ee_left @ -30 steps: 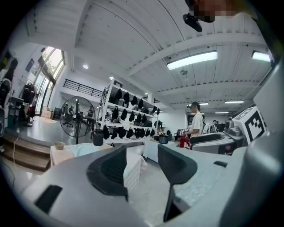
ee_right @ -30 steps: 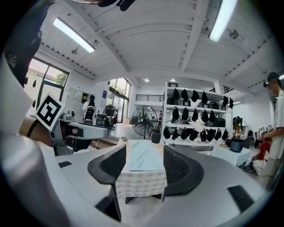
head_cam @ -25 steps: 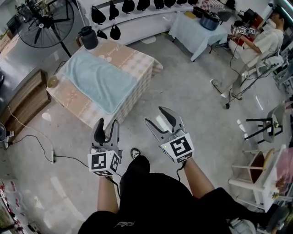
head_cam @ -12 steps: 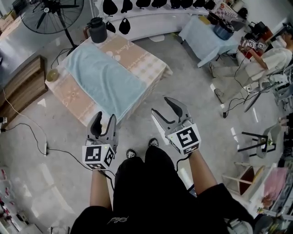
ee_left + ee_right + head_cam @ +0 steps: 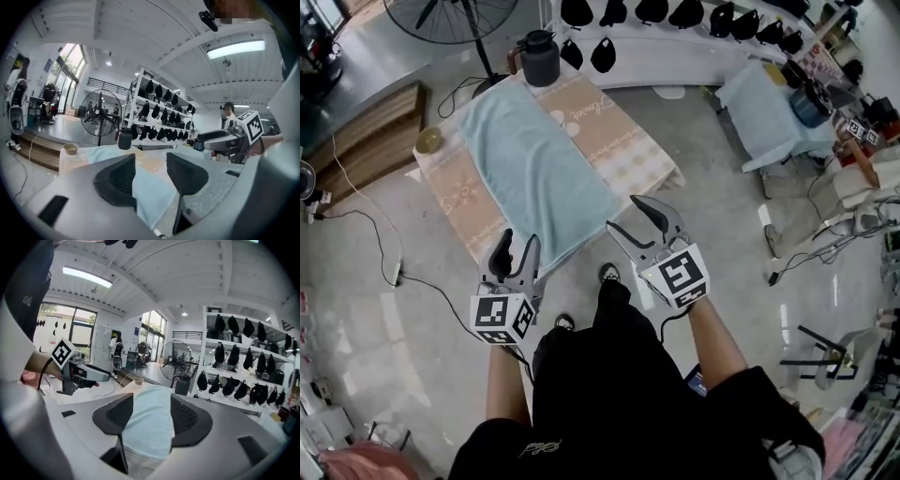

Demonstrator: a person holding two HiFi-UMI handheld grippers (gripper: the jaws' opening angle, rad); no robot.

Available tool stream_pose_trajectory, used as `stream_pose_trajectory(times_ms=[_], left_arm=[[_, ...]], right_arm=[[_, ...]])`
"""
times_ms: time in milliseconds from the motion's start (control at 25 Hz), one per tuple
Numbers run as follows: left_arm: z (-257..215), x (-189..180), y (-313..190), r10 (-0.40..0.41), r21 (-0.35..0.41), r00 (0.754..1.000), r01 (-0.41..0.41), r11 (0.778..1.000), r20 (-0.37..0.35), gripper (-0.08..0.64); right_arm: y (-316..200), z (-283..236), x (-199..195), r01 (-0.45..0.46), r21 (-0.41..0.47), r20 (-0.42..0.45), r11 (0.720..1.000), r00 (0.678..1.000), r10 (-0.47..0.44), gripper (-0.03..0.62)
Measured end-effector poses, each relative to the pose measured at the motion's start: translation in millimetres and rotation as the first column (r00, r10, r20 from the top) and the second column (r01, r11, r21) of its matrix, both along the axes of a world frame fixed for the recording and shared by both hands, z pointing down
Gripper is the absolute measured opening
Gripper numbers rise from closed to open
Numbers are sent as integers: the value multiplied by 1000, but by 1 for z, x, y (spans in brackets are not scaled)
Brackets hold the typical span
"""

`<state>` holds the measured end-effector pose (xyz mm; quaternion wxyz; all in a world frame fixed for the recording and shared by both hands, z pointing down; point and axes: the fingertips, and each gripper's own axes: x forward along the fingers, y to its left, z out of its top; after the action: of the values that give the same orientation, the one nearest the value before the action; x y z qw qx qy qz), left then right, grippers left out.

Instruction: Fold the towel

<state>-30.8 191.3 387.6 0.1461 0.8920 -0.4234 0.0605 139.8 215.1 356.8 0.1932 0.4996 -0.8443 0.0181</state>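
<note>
Plainly the folding has not begun. The table (image 5: 630, 150), beige and patterned on top, fills the upper middle of the head view. The towel (image 5: 539, 178) lies flat along it, running from the far end near the top of the frame down to the near edge at centre, where it seems to hang a little over. It is pale blue, one long rectangle, smooth but for faint ripples. It looks soft, so I judge it will drape and slide readily. The left gripper (image 5: 516, 255), lower left of centre, and the right gripper (image 5: 625, 216), just right of centre, hover short of that near end. Each has its jaws spread apart with nothing between them, and neither touches the towel. To reach well, each should probably take one near corner, pinch the towel alone, then lift evenly with the other so the edge stays straight. The jug (image 5: 537, 58) stands at the far end, and the bowl (image 5: 428, 141) sits at the table's left corner. Both want minding if the edge is carried across.
</note>
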Motion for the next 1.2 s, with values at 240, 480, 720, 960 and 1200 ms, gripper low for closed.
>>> stream_pose_trajectory(times_ms=[240,480,720,960,1200], left_arm=[[35,24,-30,-52,-77,991,62,995,123,201],[85,38,-16,-35,-201,978,78,976,206,202],[146,35,5,-14,-322,945,125,939,326,202],[190,28,18,28,-384,915,141,913,403,202],[218,35,25,99,-418,892,107,902,442,202]], right_arm=[[-52,34,35,220,-86,-78,972,971,-227,241],[-66,87,55,384,-199,-63,902,913,-403,241],[-73,146,62,428,-307,-45,850,886,-462,241],[-64,201,60,458,-423,-46,782,851,-523,241],[-50,243,59,469,-495,-114,731,799,-590,241]])
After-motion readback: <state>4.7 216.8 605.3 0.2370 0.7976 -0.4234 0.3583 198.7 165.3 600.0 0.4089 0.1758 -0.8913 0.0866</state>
